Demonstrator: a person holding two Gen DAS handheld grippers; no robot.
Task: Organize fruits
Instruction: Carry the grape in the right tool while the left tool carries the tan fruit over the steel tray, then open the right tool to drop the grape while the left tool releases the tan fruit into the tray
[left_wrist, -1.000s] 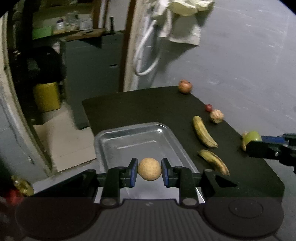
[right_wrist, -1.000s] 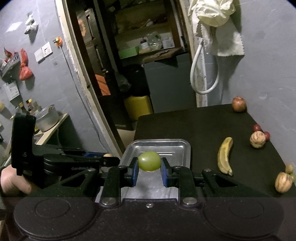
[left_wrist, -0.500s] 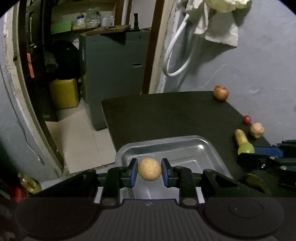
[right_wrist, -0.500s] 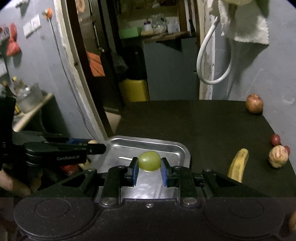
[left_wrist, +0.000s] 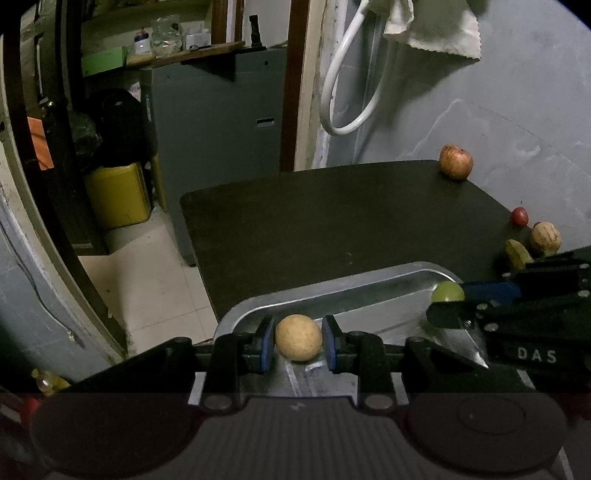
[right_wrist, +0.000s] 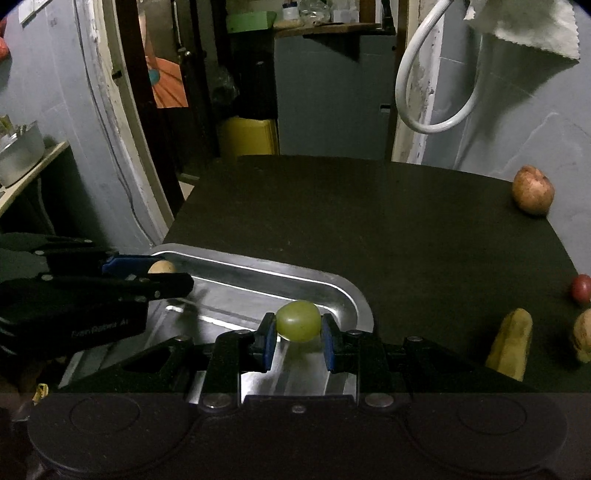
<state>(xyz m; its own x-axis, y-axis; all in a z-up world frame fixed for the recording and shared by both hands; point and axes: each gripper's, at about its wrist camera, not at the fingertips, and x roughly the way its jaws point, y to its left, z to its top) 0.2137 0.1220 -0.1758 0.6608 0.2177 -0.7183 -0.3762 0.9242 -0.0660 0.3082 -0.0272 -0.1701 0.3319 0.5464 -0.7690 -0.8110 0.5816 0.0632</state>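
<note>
My left gripper (left_wrist: 298, 343) is shut on a round tan fruit (left_wrist: 298, 342), low over the near left part of the metal tray (left_wrist: 332, 290). My right gripper (right_wrist: 298, 334) is shut on a green fruit (right_wrist: 298, 320) above the tray (right_wrist: 347, 284) near its far right corner. In the left wrist view the right gripper comes in from the right with the green fruit (left_wrist: 447, 291) at its tip. The right wrist view has the left gripper at the left edge, the tan fruit (right_wrist: 162, 266) peeking out.
On the dark table (right_wrist: 369, 221) lie a reddish apple (right_wrist: 532, 190) at the far right corner, a small red fruit (right_wrist: 581, 288), a banana (right_wrist: 511, 343) and a tan striped fruit (right_wrist: 583, 334) on the right. The floor drops off left of the table.
Both grippers have come down and closer to the tray, each still holding its fruit. The right gripper now shows over the tray's right side in the left wrist view.
</note>
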